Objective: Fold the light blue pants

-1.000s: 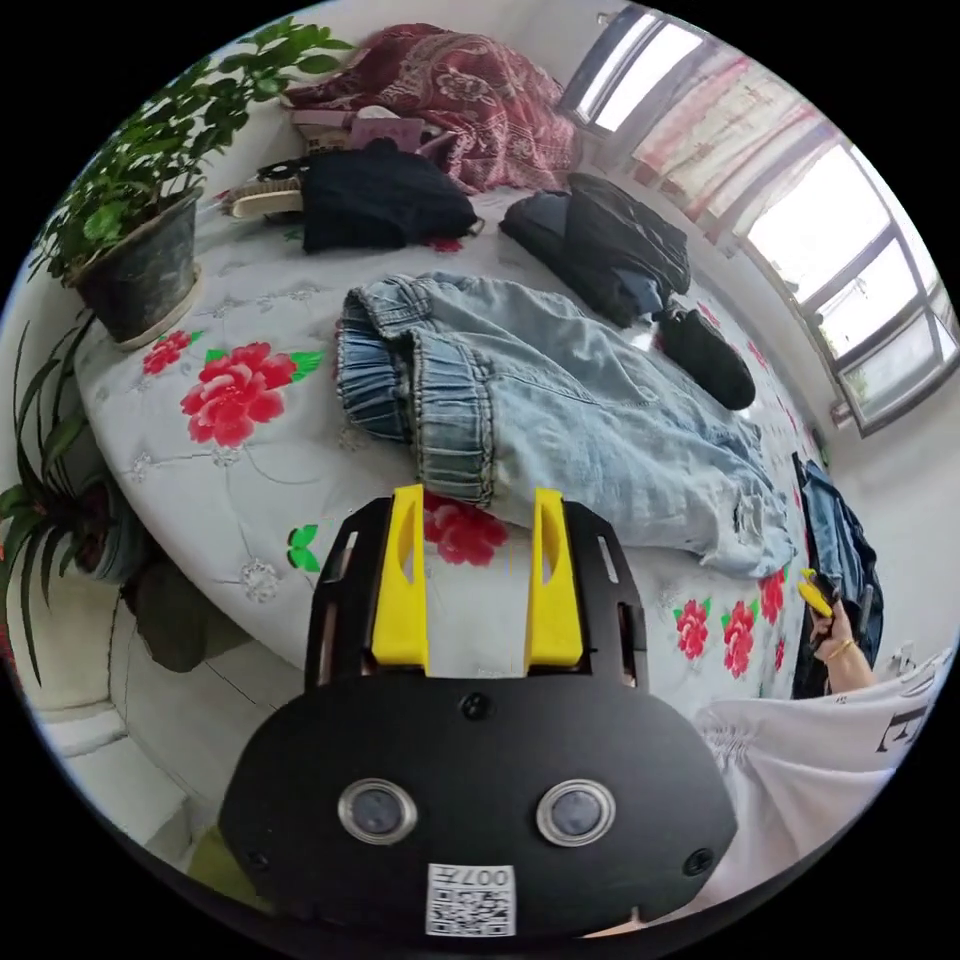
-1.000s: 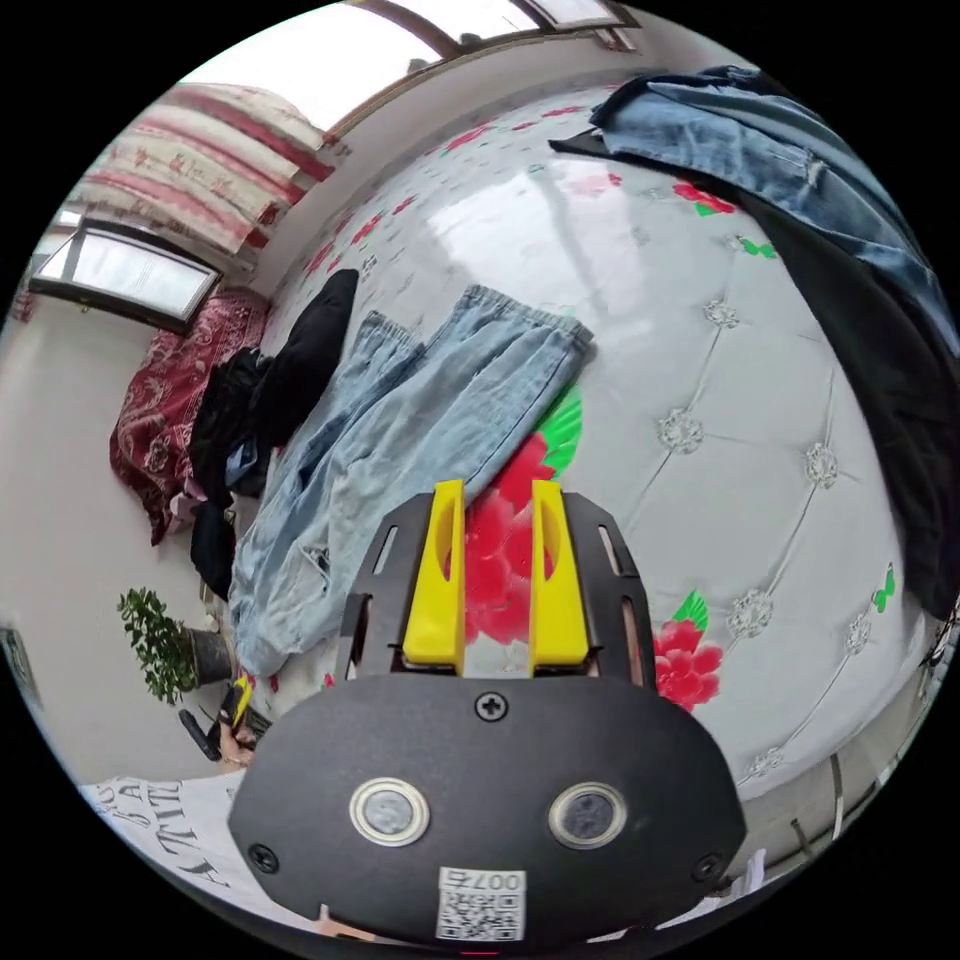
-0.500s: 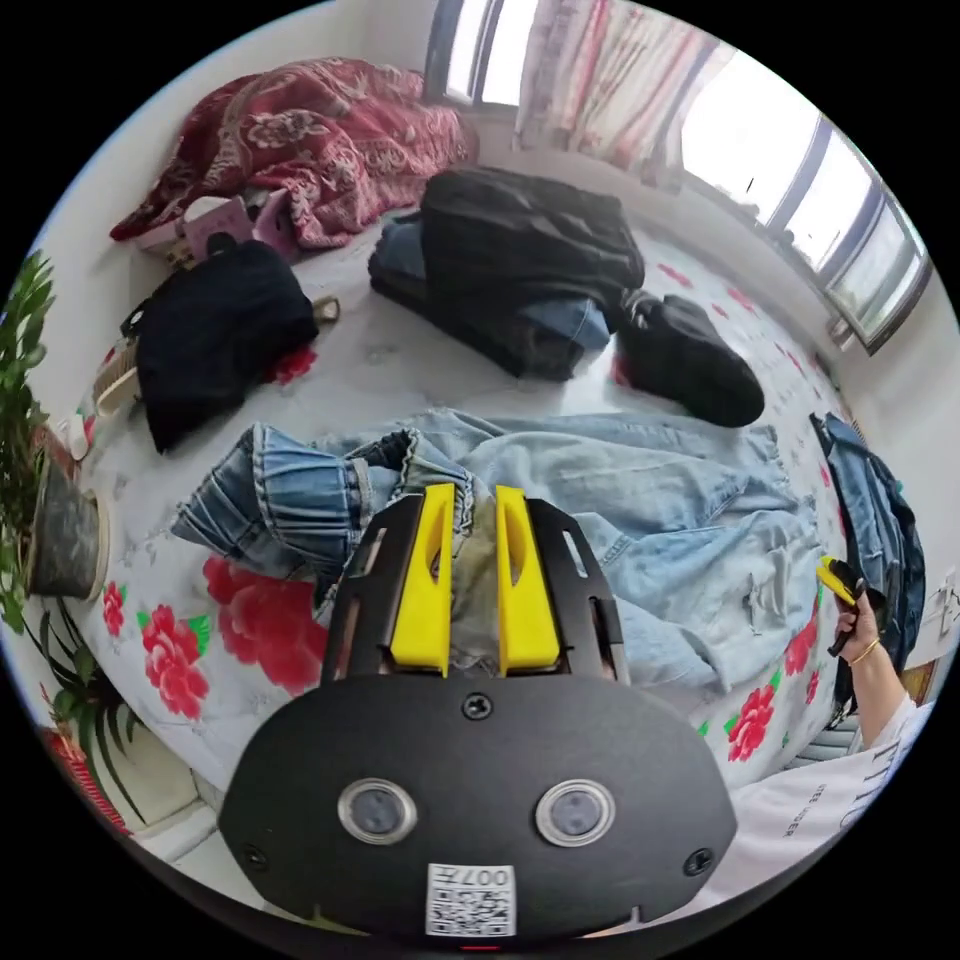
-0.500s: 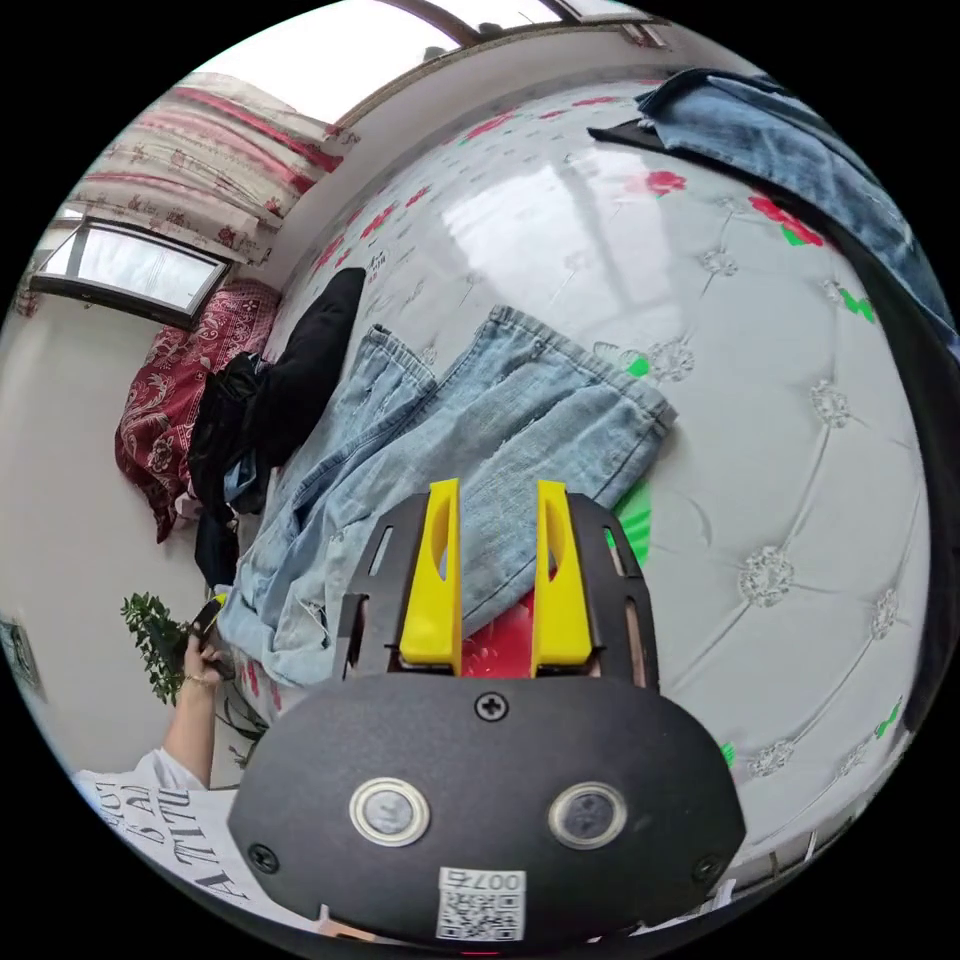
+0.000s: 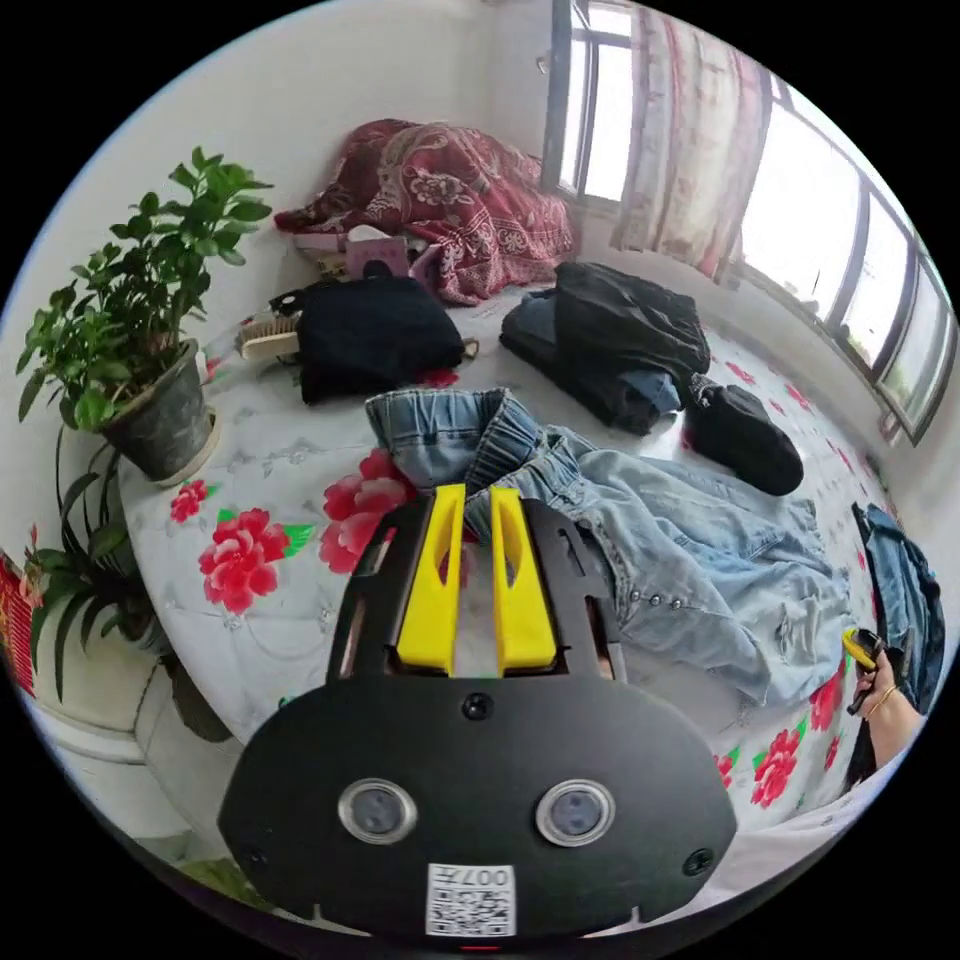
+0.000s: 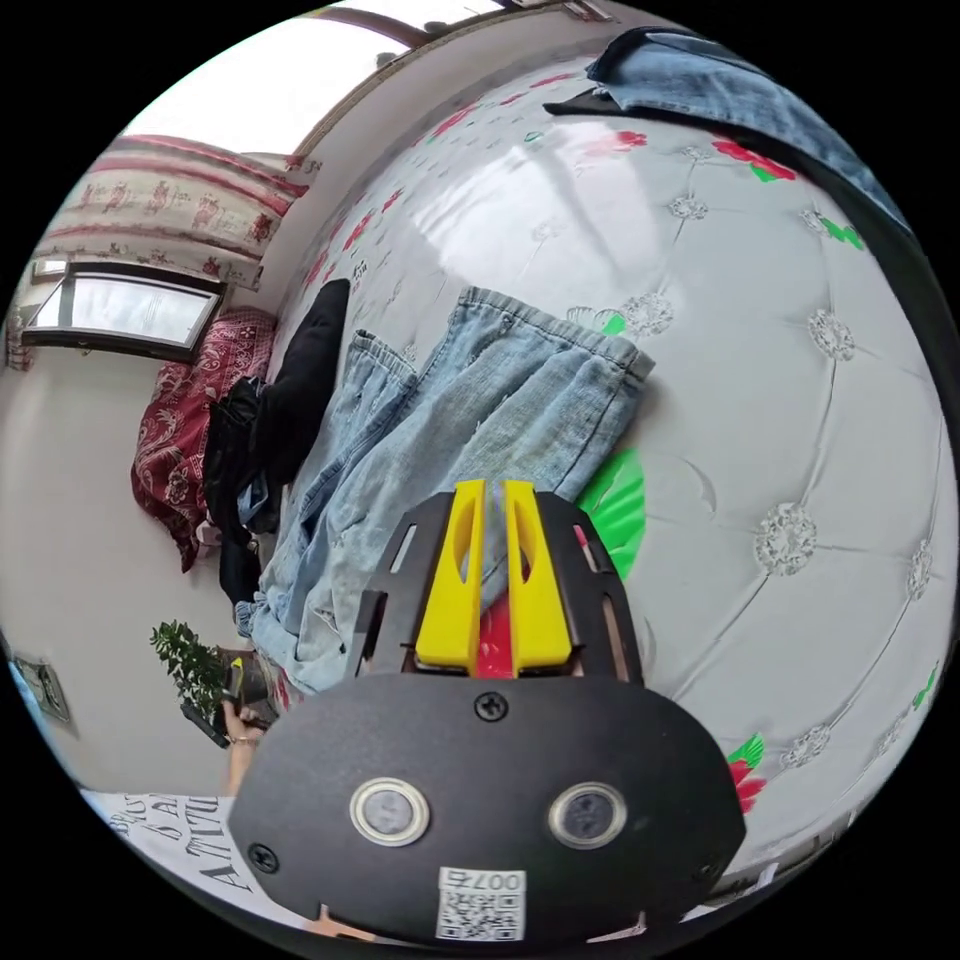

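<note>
Both tongs have narrowed since a second ago, and the waistband is now bunched up at my left tips instead of lying flat.

Left gripper (image 5: 476, 492): jaws sitting close, a narrow gap remaining. Denim showing between the tips, sheet showing lower in the gap. Can't tell if it's actually pinching the cloth.

Right gripper (image 6: 493, 486): jaws nearly together, biting the near edge of a leg just short of the hem. Denim showing in the slit.

Pants (image 5: 680, 540) are lying across the bed (image 5: 270, 470), waistband end crumpled at my left tips and legs running toward my right hand. In the right gripper view, pants (image 6: 500, 400) are lying with one leg over the other, hems toward the middle of the bed (image 6: 800, 400).

Black clothes (image 5: 375, 330) are sitting beyond the waistband, apart from it. Plant (image 5: 130, 270) is standing at the bed's corner.
</note>
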A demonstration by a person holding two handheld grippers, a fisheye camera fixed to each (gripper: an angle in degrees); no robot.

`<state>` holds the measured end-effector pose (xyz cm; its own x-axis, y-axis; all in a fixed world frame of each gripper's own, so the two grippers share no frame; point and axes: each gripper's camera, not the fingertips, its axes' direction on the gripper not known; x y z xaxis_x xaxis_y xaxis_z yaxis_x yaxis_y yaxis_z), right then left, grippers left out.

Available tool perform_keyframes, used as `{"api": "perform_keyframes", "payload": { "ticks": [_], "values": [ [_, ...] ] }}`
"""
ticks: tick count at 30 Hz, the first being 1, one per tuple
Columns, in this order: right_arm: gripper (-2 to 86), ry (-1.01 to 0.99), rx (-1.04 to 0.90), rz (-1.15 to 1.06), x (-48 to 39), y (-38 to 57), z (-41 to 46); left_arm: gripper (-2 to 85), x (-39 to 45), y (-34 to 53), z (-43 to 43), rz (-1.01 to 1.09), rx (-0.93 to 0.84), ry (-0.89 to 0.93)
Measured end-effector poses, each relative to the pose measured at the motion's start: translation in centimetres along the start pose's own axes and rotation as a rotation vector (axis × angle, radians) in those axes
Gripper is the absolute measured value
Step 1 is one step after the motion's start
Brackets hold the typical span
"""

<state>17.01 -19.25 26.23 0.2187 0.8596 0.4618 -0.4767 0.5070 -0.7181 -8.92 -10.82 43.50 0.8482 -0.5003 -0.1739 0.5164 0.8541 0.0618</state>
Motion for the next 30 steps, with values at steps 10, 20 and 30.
{"api": "perform_keyframes", "payload": {
  "ticks": [10, 20, 30],
  "values": [
    [0.0, -0.003, -0.049, 0.016, -0.8, -1.4, -2.2, -0.1, -5.5, -2.6, 6.9, -0.316, -0.36, 0.411],
    [0.9, -0.051, 0.057, -0.114, 1.2, 2.8, -12.4, 4.2, -13.2, -1.1, -5.6, -0.223, -0.102, 0.397],
    [5.8, -0.191, -0.02, 0.088, 5.6, 3.3, -7.1, 15.3, -11.6, -6.3, 4.6, -0.36, -0.365, 0.494]
  ]
}}
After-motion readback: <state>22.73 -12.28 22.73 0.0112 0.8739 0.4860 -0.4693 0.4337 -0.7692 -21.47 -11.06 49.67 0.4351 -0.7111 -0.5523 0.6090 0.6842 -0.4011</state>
